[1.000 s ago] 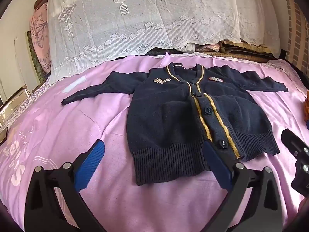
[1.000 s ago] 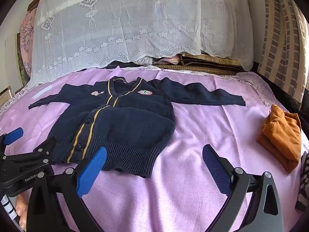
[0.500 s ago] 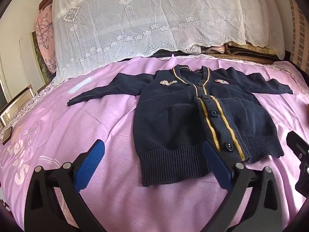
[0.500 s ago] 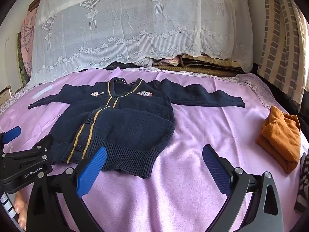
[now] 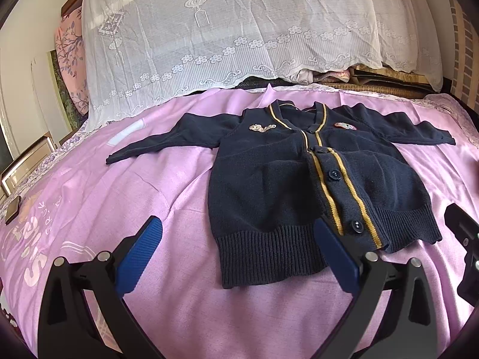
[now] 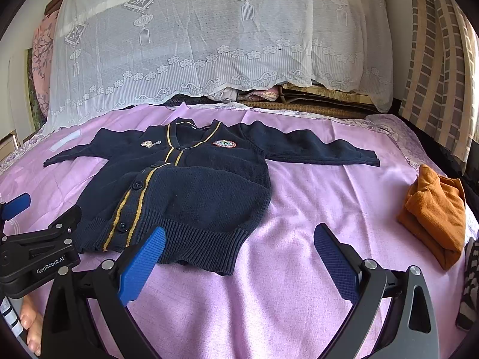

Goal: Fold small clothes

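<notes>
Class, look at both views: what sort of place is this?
Most likely a home bedroom: a pink bedsheet with a navy cardigan spread on it, and stacked bedding under a lace cover.

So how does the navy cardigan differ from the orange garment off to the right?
The navy cardigan lies spread open on the sheet with both sleeves stretched out; the orange garment is already bunched into a compact folded bundle. The cardigan is in front of both grippers, the orange garment near the bed's right edge. The cardigan has yellow trim, buttons and badges; the orange one looks plain. Both rest on the pink sheet, untouched.
</notes>
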`<action>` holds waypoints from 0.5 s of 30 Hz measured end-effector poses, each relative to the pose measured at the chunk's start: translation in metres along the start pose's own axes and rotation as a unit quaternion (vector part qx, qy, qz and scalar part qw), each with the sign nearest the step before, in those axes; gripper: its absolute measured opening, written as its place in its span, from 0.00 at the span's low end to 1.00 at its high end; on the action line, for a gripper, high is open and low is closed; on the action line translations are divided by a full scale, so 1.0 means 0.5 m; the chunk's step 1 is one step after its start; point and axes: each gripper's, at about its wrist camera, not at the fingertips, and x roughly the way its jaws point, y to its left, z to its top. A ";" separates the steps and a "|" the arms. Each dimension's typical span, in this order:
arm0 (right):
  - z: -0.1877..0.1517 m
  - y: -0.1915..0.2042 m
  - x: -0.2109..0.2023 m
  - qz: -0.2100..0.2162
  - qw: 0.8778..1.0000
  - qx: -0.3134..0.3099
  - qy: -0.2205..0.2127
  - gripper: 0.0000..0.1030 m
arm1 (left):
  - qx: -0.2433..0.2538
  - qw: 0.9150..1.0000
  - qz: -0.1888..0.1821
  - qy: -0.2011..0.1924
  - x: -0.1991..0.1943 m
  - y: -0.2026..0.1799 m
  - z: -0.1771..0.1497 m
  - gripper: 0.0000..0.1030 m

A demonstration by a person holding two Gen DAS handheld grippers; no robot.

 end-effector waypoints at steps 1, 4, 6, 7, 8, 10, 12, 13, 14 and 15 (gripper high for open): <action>-0.001 0.000 0.001 0.000 1.000 0.000 0.000 0.97 | -0.001 1.000 -0.001 0.000 0.002 0.001 -0.003 0.96; -0.003 0.001 0.000 -0.001 1.000 0.000 -0.001 0.97 | -0.001 1.000 -0.002 0.002 0.003 0.002 -0.004 0.96; 0.001 -0.004 -0.005 -0.001 1.000 0.001 -0.001 0.97 | -0.002 1.000 -0.002 0.002 0.004 0.002 -0.003 0.96; 0.000 -0.002 -0.003 -0.001 1.000 0.000 -0.001 0.97 | -0.002 1.000 -0.002 0.003 0.004 0.002 -0.003 0.96; 0.001 -0.003 -0.004 -0.001 1.000 0.001 -0.001 0.97 | -0.001 1.000 -0.002 0.003 0.005 0.002 -0.004 0.96; 0.000 -0.002 -0.003 -0.002 1.000 -0.001 -0.001 0.97 | -0.002 1.000 -0.002 0.003 0.005 0.002 -0.004 0.96; 0.002 -0.006 -0.006 -0.001 1.000 0.000 0.000 0.97 | -0.002 1.000 -0.001 0.003 0.005 0.002 -0.005 0.96; 0.002 -0.006 -0.005 -0.002 1.000 -0.001 0.000 0.97 | -0.002 1.000 -0.001 0.003 0.005 0.002 -0.005 0.96; 0.002 -0.007 -0.006 -0.002 1.000 -0.001 0.000 0.97 | -0.002 1.000 -0.001 0.003 0.005 0.002 -0.005 0.96; 0.001 -0.005 -0.004 -0.002 1.000 -0.001 0.000 0.97 | -0.002 1.000 -0.001 0.003 0.005 0.002 -0.005 0.96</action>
